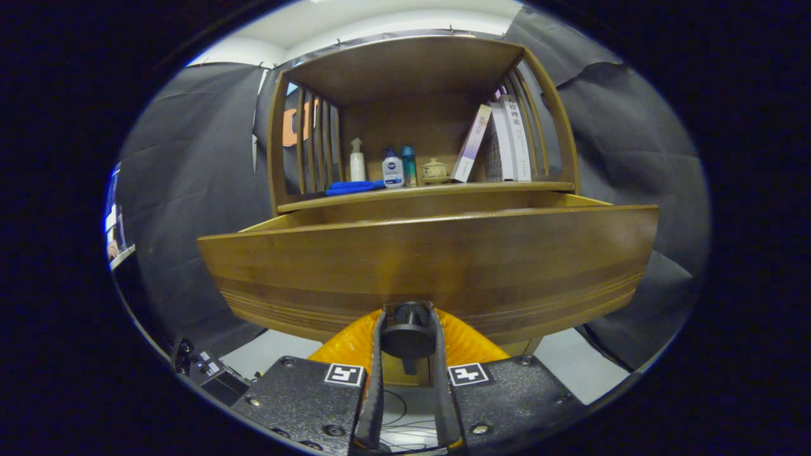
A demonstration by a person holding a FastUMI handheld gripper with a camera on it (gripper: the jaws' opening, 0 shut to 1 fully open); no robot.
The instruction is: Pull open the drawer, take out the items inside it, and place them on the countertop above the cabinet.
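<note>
A wooden cabinet stands ahead with its drawer [431, 266] pulled out toward me; the wide drawer front hides what lies inside. My gripper [408, 329] is shut on the dark round drawer knob [407, 339] at the lower middle of the drawer front, one finger on each side. Above the drawer runs the countertop [424, 193], a shelf bay with slatted sides. On it stand a white spray bottle [357, 161], a white and blue bottle [393, 170], a teal bottle [409, 166], a small lidded pot [434, 170], a blue cloth [355, 187] and leaning books [500, 139].
Black cloth walls surround the cabinet on both sides. Pale floor [570, 361] shows under the drawer at the left and right. A small dark device [203, 370] with cables lies low at the left beside the gripper body.
</note>
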